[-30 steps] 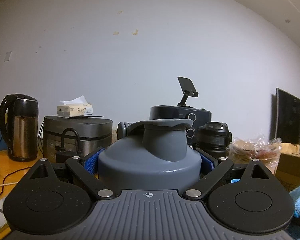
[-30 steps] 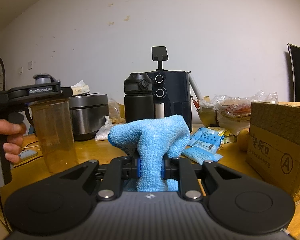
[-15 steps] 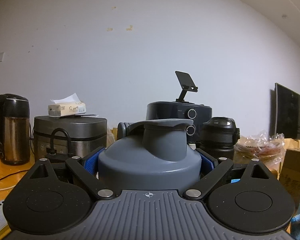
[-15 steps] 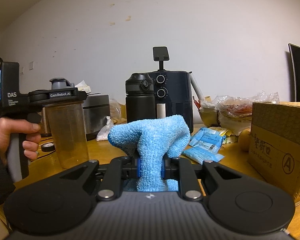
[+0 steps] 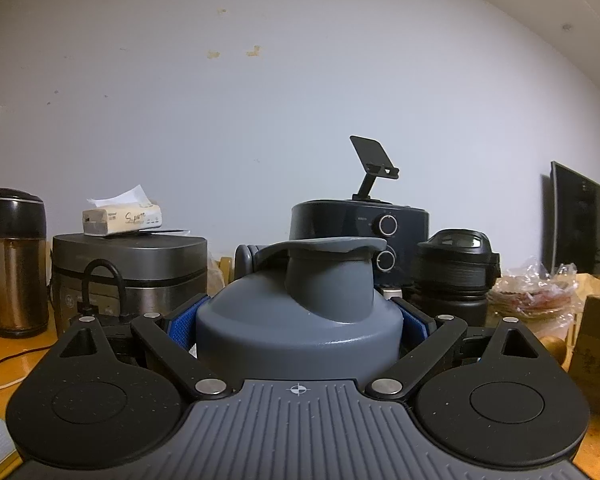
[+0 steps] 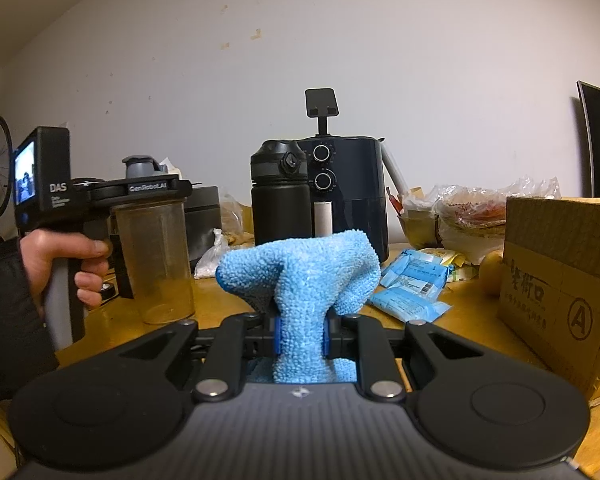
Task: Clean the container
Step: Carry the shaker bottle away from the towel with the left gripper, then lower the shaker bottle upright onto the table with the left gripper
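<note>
Left gripper [image 5: 300, 320] fingers clamped on grey lid of tall amber translucent plastic bottle [image 6: 156, 256], held just above wooden table [image 6: 440, 320]. I judge bottle light, stiff, slippery (hold at lid rim). Right gripper [image 6: 300, 334] fingers pinch soft blue microfibre cloth [image 6: 300, 276].

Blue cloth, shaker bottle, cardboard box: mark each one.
blue cloth [image 6: 300, 268], right wrist view, its bunched top.
shaker bottle [image 6: 156, 256], right wrist view, clear wall.
cardboard box [image 6: 560, 272], right wrist view, printed side.

Both wrist views face the wall low over the desk [image 6: 228, 308]; each shows the air fryer [image 5: 360, 224] [image 6: 348, 188], the left view from nearer.
</note>
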Available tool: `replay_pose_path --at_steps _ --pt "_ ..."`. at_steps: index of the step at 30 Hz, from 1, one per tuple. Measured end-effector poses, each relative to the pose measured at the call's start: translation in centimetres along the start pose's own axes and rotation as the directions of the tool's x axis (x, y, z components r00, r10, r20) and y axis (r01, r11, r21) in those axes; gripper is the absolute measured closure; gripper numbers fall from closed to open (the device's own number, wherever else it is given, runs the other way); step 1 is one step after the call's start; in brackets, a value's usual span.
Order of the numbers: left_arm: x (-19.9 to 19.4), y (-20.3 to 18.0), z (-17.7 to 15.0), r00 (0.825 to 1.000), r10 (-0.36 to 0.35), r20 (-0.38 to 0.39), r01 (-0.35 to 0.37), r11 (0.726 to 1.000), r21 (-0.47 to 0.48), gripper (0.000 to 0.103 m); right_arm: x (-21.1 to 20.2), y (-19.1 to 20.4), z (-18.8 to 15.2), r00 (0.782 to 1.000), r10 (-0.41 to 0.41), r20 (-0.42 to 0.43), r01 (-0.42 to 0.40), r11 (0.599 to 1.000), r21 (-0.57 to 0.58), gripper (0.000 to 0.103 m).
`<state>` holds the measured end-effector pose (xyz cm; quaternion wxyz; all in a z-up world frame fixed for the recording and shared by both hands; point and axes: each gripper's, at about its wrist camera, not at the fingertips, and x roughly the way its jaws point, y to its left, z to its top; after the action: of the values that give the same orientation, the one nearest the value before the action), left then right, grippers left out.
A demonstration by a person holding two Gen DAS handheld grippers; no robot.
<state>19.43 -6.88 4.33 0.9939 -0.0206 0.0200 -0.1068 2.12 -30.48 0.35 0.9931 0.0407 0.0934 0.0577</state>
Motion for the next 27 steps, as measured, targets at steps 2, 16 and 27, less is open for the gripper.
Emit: replay_pose_path --at_steps 2,16,27 --pt "0.5 0.0 0.1 1.000 -0.002 0.002 0.002 1.000 -0.001 0.008 0.0 0.0 0.0 1.000 0.003 -0.001 -0.003 1.000 0.002 0.088" --pt "3.8 0.3 -0.8 1.000 -0.008 0.001 0.008 1.000 0.004 0.008 0.1 0.0 0.2 1.000 0.001 0.000 -0.001 1.000 -0.002 0.088" --pt "6.4 1.0 -1.5 1.000 -0.021 -0.015 0.021 1.000 -0.003 0.008 0.3 0.0 0.1 1.000 -0.004 -0.009 0.004 1.000 -0.005 0.088"
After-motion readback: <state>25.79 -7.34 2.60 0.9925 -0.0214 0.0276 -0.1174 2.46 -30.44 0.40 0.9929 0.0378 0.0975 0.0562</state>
